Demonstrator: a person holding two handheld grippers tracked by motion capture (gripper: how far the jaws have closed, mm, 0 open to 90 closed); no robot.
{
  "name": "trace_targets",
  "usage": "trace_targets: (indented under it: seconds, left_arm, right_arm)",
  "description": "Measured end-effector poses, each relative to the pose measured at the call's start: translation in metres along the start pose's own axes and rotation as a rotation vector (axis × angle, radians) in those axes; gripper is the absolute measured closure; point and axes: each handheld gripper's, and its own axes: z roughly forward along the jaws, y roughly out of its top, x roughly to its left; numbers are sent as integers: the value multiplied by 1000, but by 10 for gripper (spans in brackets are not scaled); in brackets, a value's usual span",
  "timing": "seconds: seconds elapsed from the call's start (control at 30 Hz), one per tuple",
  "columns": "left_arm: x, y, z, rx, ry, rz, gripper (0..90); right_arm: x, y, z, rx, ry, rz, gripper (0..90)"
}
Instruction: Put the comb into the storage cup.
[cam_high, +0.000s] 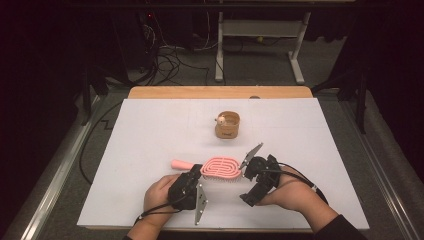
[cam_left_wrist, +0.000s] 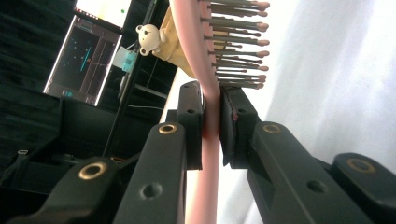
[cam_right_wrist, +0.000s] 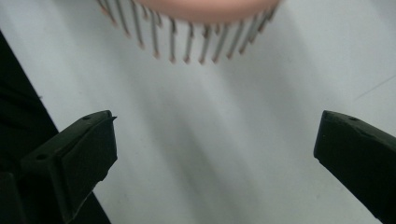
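Right now I see my left tool (cam_high: 192, 176) clamped on the pink hairbrush (cam_high: 220, 168), near where the handle meets the head; in the left gripper view both jaws press flat against the thin pink edge, with the bristles (cam_left_wrist: 238, 44) jutting off to one side beyond them. My left hand (cam_high: 159, 192) sits low on the near part of the white counter (cam_high: 150, 135), knuckles up, wrist coming in from the bottom edge. The brush is held just above the counter, its handle pointing left and away, its head toward my right tool (cam_high: 252, 172). That tool stands wide open and holds nothing; in the right gripper view its jaws are far apart with the bristle tips hanging above the gap. My right hand (cam_high: 292, 192) angles in from the lower right. A small tan cup (cam_high: 227, 125) with a little bear figure (cam_left_wrist: 148, 38) stands farther back, well apart from the brush.
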Motion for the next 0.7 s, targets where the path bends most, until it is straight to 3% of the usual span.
trace_targets:
  seconds: [0.4, 0.7]
  left_arm:
    - [3, -4, 0, 1, 0, -33, 791]
    - [8, -7, -1, -6, 3, -76, 791]
  right_arm:
    - [-16, -27, 20, 29, -36, 17, 1]
    - [-26, -47, 32, 5, -53, 44, 1]
